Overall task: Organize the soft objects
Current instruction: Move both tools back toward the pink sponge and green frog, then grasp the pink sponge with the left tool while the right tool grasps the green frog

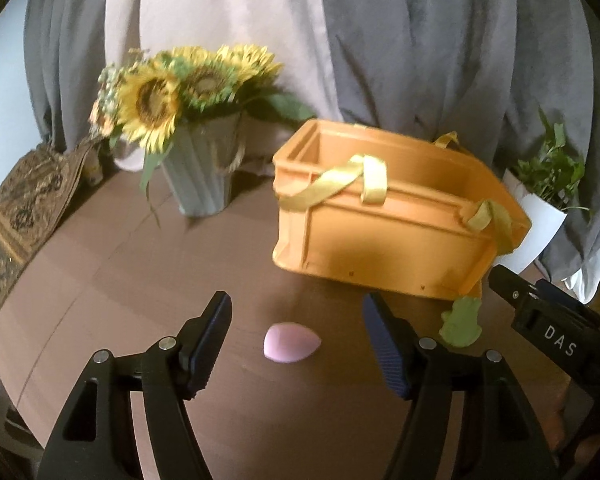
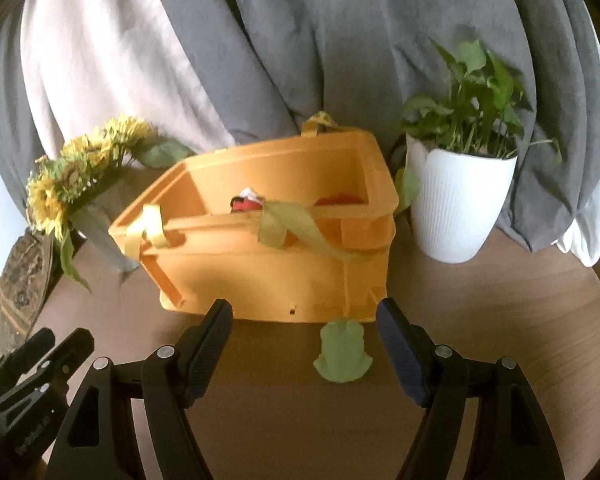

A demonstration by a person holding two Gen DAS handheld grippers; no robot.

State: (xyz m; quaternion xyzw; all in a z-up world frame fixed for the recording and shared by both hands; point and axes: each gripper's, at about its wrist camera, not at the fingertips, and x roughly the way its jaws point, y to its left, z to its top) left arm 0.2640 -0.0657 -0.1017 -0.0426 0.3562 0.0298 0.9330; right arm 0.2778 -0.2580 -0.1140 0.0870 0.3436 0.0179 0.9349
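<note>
A pink teardrop-shaped soft sponge [image 1: 290, 346] lies on the brown table, in the gap between the fingers of my left gripper [image 1: 298, 344], whose pads stand apart from it, open. A pale green soft frog [image 2: 343, 356] sits on the table just in front of the orange crate [image 2: 276, 272], between the fingers of my right gripper [image 2: 304, 344], nearer the right finger and untouched, with the jaws open. In the left wrist view the frog [image 1: 462, 322] shows beside the crate [image 1: 380, 236]. Inside the crate lie red and white soft items [image 2: 248, 202]. Yellow ribbon handles [image 1: 340, 184] drape over its rim.
A grey vase of sunflowers [image 1: 204, 176] stands left of the crate. A white pot with a green plant [image 2: 460, 208] stands to its right. Grey and pale curtains hang behind. A patterned mat [image 1: 16, 216] lies at the table's left edge. The right tool's body [image 1: 552, 328] shows in the left view.
</note>
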